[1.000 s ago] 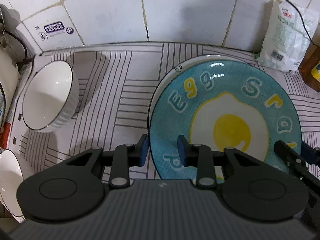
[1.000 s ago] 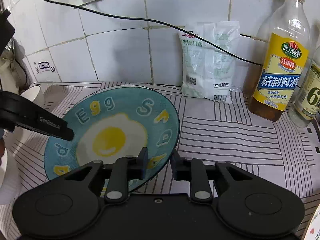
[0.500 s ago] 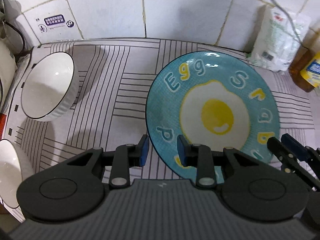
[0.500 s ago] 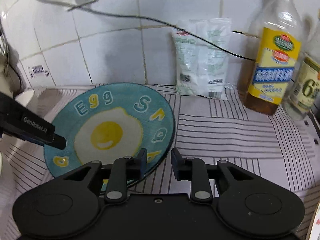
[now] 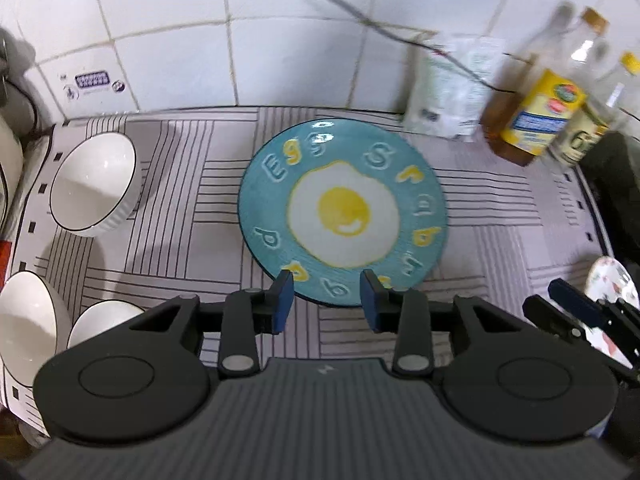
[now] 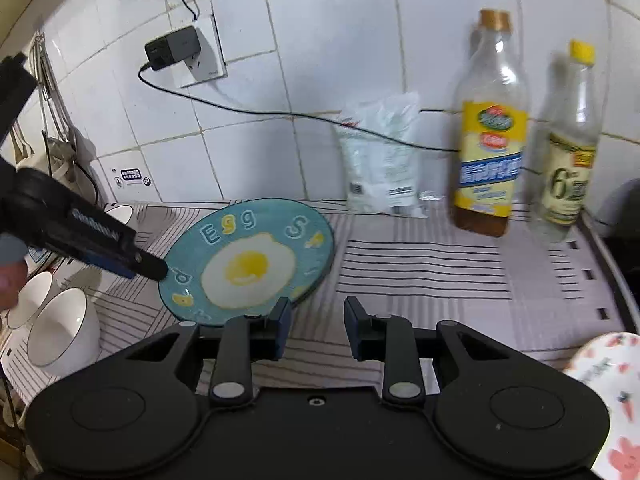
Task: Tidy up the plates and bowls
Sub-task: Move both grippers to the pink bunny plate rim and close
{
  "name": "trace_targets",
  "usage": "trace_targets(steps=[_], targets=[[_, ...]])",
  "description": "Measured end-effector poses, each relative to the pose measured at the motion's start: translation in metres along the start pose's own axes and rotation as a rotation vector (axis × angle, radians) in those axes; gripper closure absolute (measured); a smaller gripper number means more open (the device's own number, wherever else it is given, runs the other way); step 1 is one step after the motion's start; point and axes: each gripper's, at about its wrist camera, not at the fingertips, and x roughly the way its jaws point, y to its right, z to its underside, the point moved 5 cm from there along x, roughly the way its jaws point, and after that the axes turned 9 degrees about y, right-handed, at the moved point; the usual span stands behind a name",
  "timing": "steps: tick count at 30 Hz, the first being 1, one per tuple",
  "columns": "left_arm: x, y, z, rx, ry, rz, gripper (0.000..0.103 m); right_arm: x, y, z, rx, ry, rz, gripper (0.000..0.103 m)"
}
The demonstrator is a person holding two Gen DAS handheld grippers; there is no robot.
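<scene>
1. Plainly flat on the striped surface (image 5: 500,216): a blue egg plate (image 5: 342,210), near the tiled back wall (image 5: 280,40), also seen in the right wrist view (image 6: 248,264).
2. Left gripper (image 5: 326,300): jaws partly apart, just been opening, nothing between the pads; near rim of the blue egg plate seen in the gap just beyond the fingertips, not pinched.
3. Right gripper (image 6: 318,322): jaws also partly apart, just been opening, empty; plate's near right rim just past the left finger (image 6: 282,320), bare striped cloth in the gap itself.
4. Seen from the right wrist: left gripper's fingers (image 6: 132,258) reaching in from the left, tip over the plate's left rim; contact hard to judge.
5. To the left of the plate, well apart from it: a white ribbed bowl (image 5: 94,184) nearer the wall, and two more white bowls (image 5: 28,324) at the near left edge, close together.
6. At the near right: a small patterned plate (image 6: 612,396), white with pink figures, beside the right gripper's body.
7. Along the wall to the right of the blue plate: a white bag (image 6: 382,160), a yellow-labelled bottle (image 6: 490,144), a clear bottle (image 6: 570,160); above, a charger (image 6: 172,48) in a socket, its cord trailing across the tiles.
</scene>
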Motion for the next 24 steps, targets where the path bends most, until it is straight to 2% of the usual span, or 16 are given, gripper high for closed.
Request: trace_targets(steps=[2, 4, 6, 8, 11, 18, 24], targets=[[-0.012, 0.004, 0.003, 0.026, 0.005, 0.006, 0.062, -0.013, 0.005, 0.0, 0.001, 0.015, 0.014, 0.063], [-0.022, 0.011, 0.007, 0.059, 0.013, 0.013, 0.06, -0.03, 0.01, 0.0, -0.003, 0.04, 0.019, 0.063], [-0.03, 0.019, 0.015, 0.079, 0.017, 0.036, 0.053, -0.048, 0.016, 0.002, 0.015, 0.065, -0.002, 0.063], [-0.039, 0.028, 0.021, 0.099, 0.018, 0.046, 0.051, -0.063, 0.022, 0.006, 0.037, 0.079, -0.012, 0.063], [-0.05, 0.042, 0.031, 0.133, 0.019, 0.052, 0.048, -0.086, 0.033, 0.015, 0.039, 0.084, 0.013, 0.062], [-0.064, 0.083, 0.053, 0.194, 0.0, 0.107, 0.045, -0.13, 0.054, 0.039, 0.008, 0.069, 0.108, 0.044], [-0.068, 0.121, 0.064, 0.271, 0.003, 0.148, 0.039, -0.154, 0.078, 0.056, 0.05, 0.068, 0.195, 0.036]])
